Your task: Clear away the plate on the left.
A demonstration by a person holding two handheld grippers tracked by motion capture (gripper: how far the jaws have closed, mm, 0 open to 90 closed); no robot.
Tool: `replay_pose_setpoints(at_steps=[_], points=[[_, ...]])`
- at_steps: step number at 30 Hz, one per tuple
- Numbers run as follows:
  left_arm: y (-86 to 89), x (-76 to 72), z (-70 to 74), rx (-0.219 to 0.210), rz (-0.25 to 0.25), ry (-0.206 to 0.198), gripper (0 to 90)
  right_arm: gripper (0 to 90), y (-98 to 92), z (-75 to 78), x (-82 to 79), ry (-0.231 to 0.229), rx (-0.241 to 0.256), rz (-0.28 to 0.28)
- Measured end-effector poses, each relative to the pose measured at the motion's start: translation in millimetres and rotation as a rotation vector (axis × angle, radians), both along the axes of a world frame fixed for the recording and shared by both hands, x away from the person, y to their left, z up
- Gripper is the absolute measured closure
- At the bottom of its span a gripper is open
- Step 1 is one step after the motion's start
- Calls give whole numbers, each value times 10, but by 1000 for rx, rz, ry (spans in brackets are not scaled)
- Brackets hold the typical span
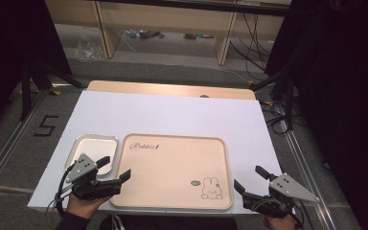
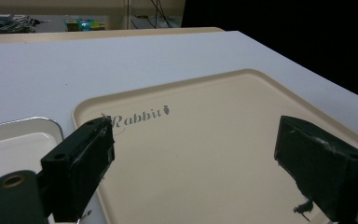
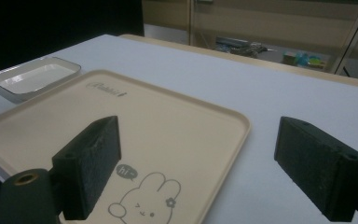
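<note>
The beige rabbit tray point(image 1: 172, 167) lies flat at the bench's near edge, long axis running left to right, its "Rabbit" lettering at the far left. The left gripper point(image 1: 116, 170) hovers over the tray's near-left corner, jaws apart and empty. The right gripper point(image 1: 250, 180) hovers just right of the tray, jaws apart. A small white dish point(image 1: 93, 146) sits just left of the tray.

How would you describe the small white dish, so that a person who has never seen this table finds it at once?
Start at the white board that covers the table, then find the large beige tray with a rabbit drawing near the front edge. The dish lies directly left of that tray, beside the left hand-held gripper. It is much smaller, white inside with a metallic rim, and has no drawing.
</note>
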State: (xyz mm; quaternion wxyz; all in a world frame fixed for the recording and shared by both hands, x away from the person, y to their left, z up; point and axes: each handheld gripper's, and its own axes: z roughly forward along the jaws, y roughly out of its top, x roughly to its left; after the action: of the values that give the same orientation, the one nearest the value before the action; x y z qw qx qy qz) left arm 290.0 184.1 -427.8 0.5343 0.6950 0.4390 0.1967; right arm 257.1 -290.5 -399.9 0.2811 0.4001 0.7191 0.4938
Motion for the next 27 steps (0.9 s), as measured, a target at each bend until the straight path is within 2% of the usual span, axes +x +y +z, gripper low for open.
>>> replay_pose_setpoints(at_steps=[10, 12, 16, 27], points=[[5, 1, -1, -2, 5, -1, 118, 152, 6, -4, -1, -7, 9, 2], [7, 3, -1, 20, 7, 7, 119, 152, 5, -5, 0, -8, 10, 0], [11, 18, -8, 27, 17, 16, 122, 152, -3, 1, -5, -4, -1, -1], [73, 49, -8, 25, 38, 16, 125, 152, 7, -5, -2, -10, 9, 1]])
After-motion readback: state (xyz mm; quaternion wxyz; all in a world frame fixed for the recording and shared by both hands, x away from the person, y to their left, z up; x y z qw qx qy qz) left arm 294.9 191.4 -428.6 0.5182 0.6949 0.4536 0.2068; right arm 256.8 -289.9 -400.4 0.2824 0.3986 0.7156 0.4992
